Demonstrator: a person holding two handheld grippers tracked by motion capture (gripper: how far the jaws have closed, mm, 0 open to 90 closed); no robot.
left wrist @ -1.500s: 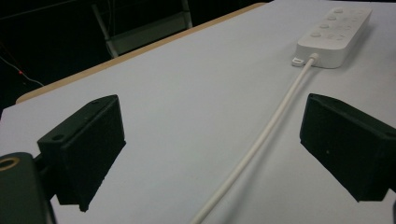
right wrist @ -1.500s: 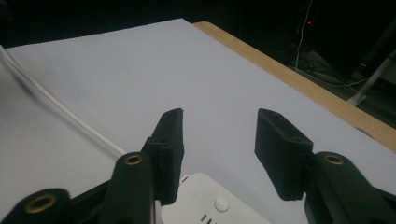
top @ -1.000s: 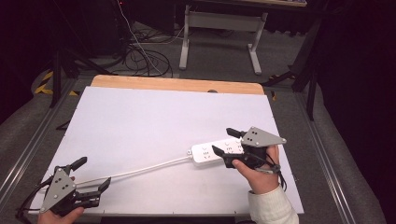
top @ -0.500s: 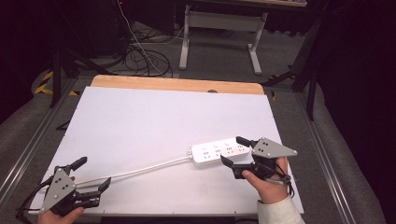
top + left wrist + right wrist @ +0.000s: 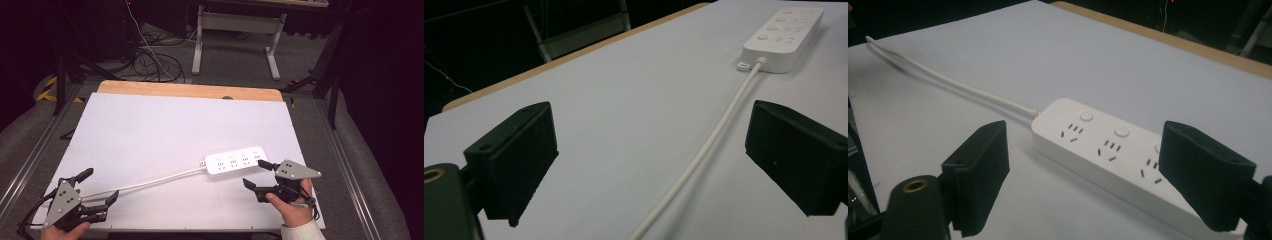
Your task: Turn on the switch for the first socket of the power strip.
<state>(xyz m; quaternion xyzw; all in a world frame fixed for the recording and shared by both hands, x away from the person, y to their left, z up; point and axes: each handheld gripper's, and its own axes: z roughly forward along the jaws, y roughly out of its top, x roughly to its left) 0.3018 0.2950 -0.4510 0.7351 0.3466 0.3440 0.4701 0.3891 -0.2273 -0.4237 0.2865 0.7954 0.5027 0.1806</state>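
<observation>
One strip: white plastic power strip [image 5: 236,162], white cord [image 5: 150,182], on white table [image 5: 165,130]
Writing: none legible
Two grippers: left gripper [image 5: 100,185] and right gripper [image 5: 257,174], jaws spread, empty

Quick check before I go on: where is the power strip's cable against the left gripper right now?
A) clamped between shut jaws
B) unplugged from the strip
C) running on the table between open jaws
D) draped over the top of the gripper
C: in the left gripper view the white cable lies on the table, passing between the left gripper's wide-open jaws without touching either.
</observation>
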